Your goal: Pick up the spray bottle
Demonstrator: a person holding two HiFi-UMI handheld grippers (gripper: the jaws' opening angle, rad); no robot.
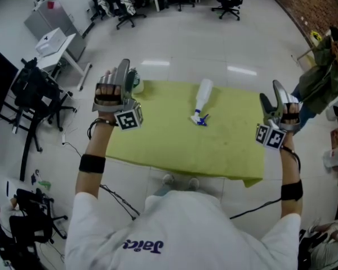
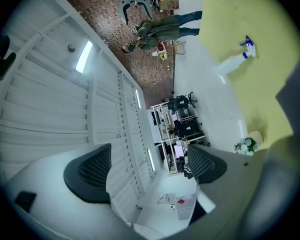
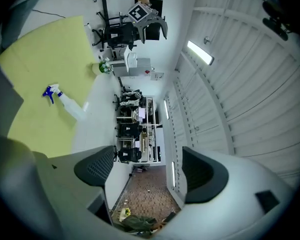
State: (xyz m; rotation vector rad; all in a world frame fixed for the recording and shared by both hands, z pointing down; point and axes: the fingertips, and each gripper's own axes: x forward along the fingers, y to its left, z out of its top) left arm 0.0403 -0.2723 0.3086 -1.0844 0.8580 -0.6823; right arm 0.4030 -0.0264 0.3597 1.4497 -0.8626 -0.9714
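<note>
Dark blue letters (image 1: 143,245) were printed on the back of the person's white shirt (image 1: 180,229). They were seen upside down in the head view and looked like "Jaics", but this could not be told for sure. Black and white square patterns were carried on the two marker cubes (image 1: 128,118) (image 1: 270,136), with no letters in them. A small sign (image 2: 181,201) with a red shape was seen on a white box, too small to be read. No label could be read on the spray bottle (image 1: 203,97).

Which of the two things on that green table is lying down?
The white spray bottle with the blue head; the flower pot stands upright at a corner.
</note>
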